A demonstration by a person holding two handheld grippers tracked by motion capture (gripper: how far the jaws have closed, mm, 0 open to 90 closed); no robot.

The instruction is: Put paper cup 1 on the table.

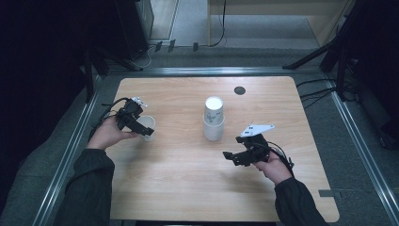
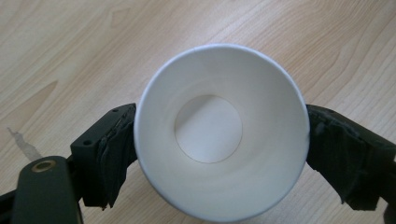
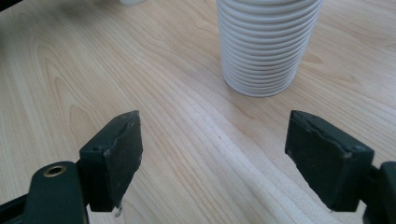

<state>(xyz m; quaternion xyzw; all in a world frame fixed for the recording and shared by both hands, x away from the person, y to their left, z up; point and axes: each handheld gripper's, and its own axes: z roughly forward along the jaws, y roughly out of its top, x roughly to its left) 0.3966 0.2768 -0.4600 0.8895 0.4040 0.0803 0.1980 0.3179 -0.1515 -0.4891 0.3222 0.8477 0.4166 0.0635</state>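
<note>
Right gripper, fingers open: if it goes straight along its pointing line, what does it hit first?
Probably the stack of white paper cups. It stands ahead of the right gripper, slightly off centre, with bare table between; depth is hard to judge.

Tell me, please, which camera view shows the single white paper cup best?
The left gripper view: the single cup is seen from above, open and empty, between the left hand-held gripper jaws. The high view shows it small, partly hidden. The right gripper view catches a sliver.

Both forearms reach in over the table, sleeves dark. The left gripper (image 1: pixel 139 126) points inward, its jaws spread wide. The right gripper (image 1: pixel 235 157) hovers low, angled left, its jaws standing wide apart.
</note>
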